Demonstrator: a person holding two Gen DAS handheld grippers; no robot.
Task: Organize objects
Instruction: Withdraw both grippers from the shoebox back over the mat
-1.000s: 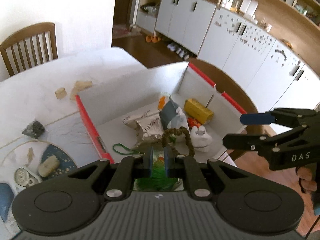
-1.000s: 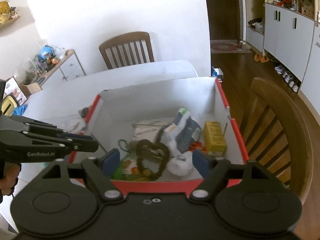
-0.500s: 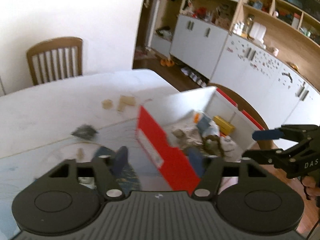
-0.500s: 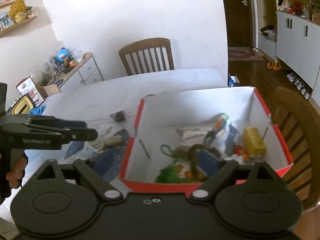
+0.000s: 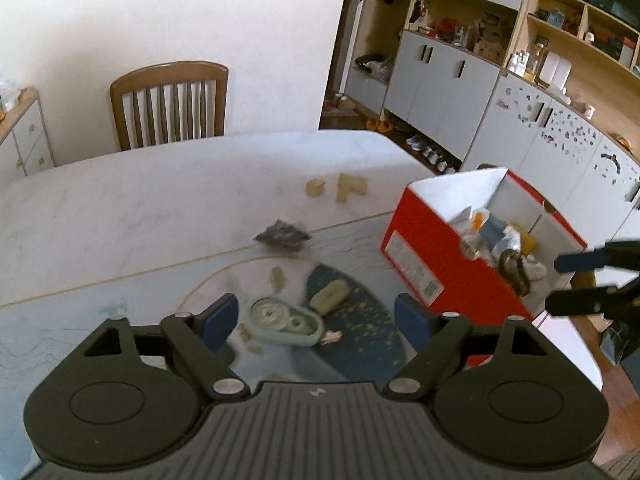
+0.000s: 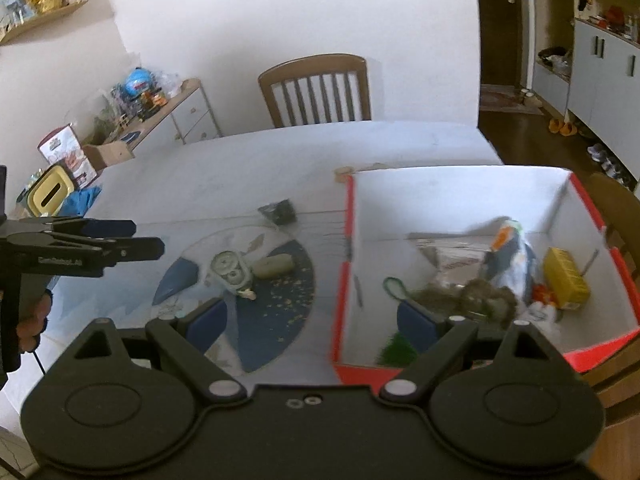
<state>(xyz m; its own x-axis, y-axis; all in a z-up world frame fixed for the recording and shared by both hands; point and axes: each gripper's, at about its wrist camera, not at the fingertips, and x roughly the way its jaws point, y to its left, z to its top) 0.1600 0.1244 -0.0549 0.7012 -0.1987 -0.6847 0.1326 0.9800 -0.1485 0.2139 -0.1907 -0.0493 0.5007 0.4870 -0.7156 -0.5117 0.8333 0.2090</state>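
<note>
The left gripper (image 5: 316,318) hangs over the table (image 5: 120,208) with its jaws wide; they have just been opening and nothing is between them. Below it, on the round mat (image 5: 360,332), lie a pale green tape dispenser (image 5: 284,322) and, just beside it, a beige oblong piece (image 5: 330,298). A dark crumpled piece (image 5: 284,236) lies further in, and two beige blocks (image 5: 352,188) sit near the far edge. The red box (image 6: 472,216) stands at the right edge of the table, with packets, a yellow carton (image 6: 566,278) and a brown ring inside. The right gripper (image 6: 314,322) is wide open too, empty, straddling the box's left wall.
</note>
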